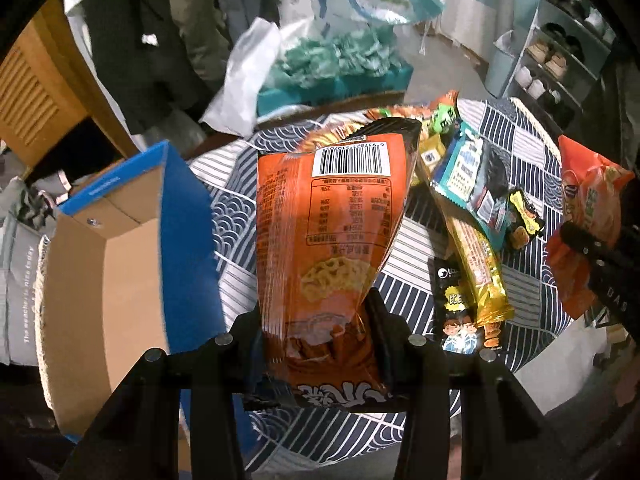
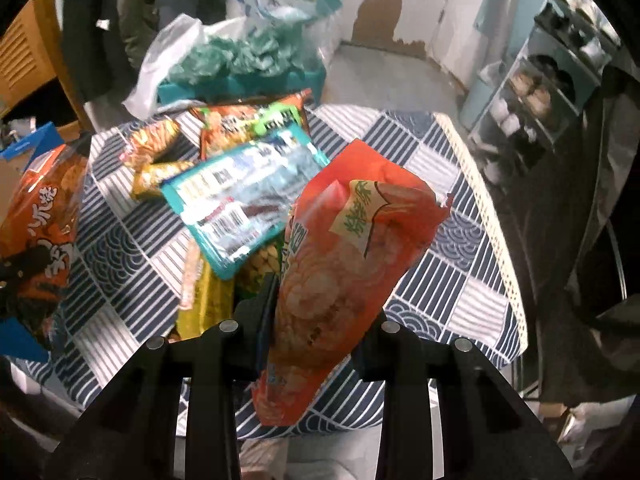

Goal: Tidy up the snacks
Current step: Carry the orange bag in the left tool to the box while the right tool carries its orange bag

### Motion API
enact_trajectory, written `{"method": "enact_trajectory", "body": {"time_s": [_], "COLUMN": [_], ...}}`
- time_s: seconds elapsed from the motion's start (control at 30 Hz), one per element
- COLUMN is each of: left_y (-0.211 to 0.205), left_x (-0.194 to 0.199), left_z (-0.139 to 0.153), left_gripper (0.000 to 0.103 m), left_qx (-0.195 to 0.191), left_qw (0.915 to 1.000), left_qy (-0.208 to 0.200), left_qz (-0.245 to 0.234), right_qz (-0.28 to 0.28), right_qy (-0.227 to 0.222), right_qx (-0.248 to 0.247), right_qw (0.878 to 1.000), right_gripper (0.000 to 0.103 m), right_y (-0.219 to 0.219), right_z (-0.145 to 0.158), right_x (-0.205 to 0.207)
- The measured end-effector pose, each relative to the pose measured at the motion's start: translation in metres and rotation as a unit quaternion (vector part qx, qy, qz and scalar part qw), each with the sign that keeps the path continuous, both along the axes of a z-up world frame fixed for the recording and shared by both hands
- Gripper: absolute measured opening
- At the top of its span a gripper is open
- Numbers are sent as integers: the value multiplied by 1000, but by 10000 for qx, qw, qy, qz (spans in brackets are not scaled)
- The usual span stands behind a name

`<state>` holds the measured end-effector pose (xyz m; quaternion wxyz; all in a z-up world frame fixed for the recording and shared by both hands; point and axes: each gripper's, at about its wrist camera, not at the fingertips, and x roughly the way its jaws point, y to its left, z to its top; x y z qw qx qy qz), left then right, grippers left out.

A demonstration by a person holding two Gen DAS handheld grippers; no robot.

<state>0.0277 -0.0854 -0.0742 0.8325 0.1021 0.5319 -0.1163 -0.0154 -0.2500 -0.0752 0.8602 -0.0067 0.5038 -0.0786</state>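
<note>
At far left an open cardboard box with blue outer walls [image 1: 120,280] sits beside the worktop [image 1: 420,248], whose cloth is navy-and-white patterned. The left tool [image 1: 320,320] is clamped on an orange crinkly snack bag [image 1: 332,216], held above the cloth, its barcode and printed nutrition table showing. The right tool [image 2: 316,316] pinches a red-orange snack packet [image 2: 344,272] bearing green Chinese characters. Both are mid-carry; I judge the next move is lowering each into the box.
</note>
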Motion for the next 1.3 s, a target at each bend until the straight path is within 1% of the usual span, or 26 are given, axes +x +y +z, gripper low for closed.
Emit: {"method": "enact_trajectory", "body": {"time_s": [0.1,0.23,0.4,0.63,0.83,1.0,1.3], "left_y": [7,14,30,62,94,124,176], "left_x": [-5,-8,-10,-17,-23,-23,-25], "left_z": [10,20,31,47,57,58,45], "left_gripper": [44,44,44,44,44,44,44], "left_qx": [-119,-79,-111,-163,-136,-132,-108], "left_qw": [9999,9997,9992,9977,9954,9929,9876], "left_qy": [-32,-221,-359,-551,-753,-827,-750], "left_qz": [20,21,167,365,572,849,1373], "right_qz": [132,315,637,1170,1654,2034,2670], "right_qy": [-121,-241,-365,-453,-500,-442,-283], "right_qx": [42,113,238,356,467,584,691], "right_qw": [9998,9991,9970,9915,9838,9764,9608], "right_gripper": [30,30,30,30,30,30,30], "right_y": [8,22,47,92,137,178,253], "right_z": [12,24,37,50,60,62,58], "right_x": [-1,0,5,15,25,35,47]}}
